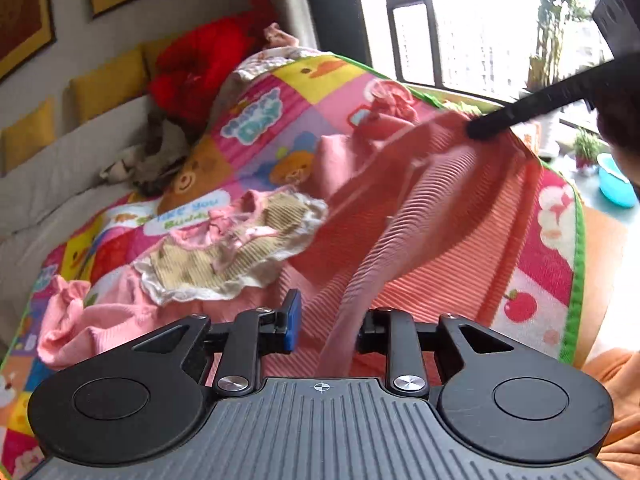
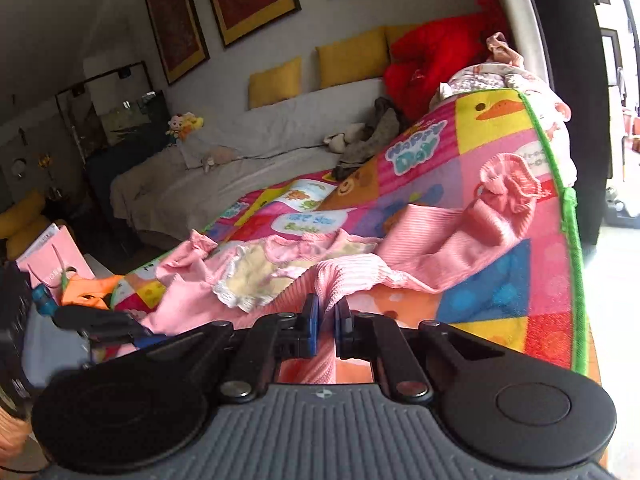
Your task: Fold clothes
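A pink ribbed garment (image 1: pixel 440 208) lies rumpled on a colourful cartoon play mat (image 1: pixel 280 92), its ruffled cuff (image 2: pixel 508 188) towards the far edge. My left gripper (image 1: pixel 330 326) stands open at the near hem; a raised fold of the ribbed cloth runs between its jaws against the right finger, clear of the blue left pad. My right gripper (image 2: pixel 326 322) is shut on a pinched ridge of the same pink garment (image 2: pixel 440 240). In the left wrist view the right gripper (image 1: pixel 476 130) shows holding the cloth up at the far right. A cream frilled garment (image 1: pixel 240 248) lies beside it.
A grey sofa (image 2: pixel 240 168) with yellow cushions (image 2: pixel 352 56) and a red plush heap (image 1: pixel 200 68) runs behind the mat. A bright window (image 1: pixel 460 20) is at the right, a teal bowl (image 1: pixel 616 188) below it. A pink bag (image 2: pixel 52 256) stands at the left.
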Demonstrator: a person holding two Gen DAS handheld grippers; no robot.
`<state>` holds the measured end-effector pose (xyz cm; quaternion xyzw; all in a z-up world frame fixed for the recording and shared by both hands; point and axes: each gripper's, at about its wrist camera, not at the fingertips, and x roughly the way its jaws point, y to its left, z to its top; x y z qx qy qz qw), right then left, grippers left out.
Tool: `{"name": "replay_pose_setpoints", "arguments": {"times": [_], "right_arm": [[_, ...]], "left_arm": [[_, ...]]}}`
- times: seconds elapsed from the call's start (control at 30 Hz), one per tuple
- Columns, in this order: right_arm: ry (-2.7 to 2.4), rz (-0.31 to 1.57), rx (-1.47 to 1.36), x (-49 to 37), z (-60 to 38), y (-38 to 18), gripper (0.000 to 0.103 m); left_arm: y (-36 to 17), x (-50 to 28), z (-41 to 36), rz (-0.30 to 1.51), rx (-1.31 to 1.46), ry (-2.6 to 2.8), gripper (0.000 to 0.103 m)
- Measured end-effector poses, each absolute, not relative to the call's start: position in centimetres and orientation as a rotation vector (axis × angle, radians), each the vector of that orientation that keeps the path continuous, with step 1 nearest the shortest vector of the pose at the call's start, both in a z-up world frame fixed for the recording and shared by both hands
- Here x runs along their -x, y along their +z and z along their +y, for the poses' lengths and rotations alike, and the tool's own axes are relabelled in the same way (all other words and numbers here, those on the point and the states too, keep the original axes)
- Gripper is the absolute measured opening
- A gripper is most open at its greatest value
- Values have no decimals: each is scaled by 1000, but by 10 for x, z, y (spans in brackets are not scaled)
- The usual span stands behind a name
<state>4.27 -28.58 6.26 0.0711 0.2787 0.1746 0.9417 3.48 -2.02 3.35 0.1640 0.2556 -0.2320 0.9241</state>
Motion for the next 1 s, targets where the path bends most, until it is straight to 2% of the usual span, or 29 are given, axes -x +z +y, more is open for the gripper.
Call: {"name": "replay_pose_setpoints", "arguments": {"times": [0.03, 0.17, 0.23, 0.27, 0.3, 0.37, 0.63, 0.8, 0.9, 0.97, 1.0], "right_arm": [[309, 571, -99, -38, -288, 58, 8], [176, 480, 150, -9, -277, 52, 10], [317, 459, 179, 12, -267, 57, 10], [420, 458, 187, 23, -259, 59, 14], [500, 470, 196, 30, -250, 59, 19], [633, 535, 185, 35, -225, 48, 23], [687, 753, 42, -23, -162, -20, 23], [843, 824, 8, -7, -154, -23, 26], [812, 768, 114, 14, -154, -14, 26], [733, 627, 223, 31, -159, -1, 26], [688, 561, 289, 38, -161, 3, 30]], "left_arm": [[38, -35, -13, 513, -328, -456, 44], [44, -36, 4, 518, -313, -407, 44], [42, -37, 5, 529, -306, -399, 43], [40, -37, 4, 533, -302, -399, 42], [40, -38, 3, 535, -295, -403, 40], [38, -39, 0, 537, -278, -413, 38], [42, -37, 0, 523, -238, -427, 38], [38, -35, 11, 545, -195, -434, 40], [33, -29, 12, 559, -198, -443, 40], [26, -20, 12, 570, -215, -457, 40], [21, -15, 12, 575, -227, -463, 40]]}}
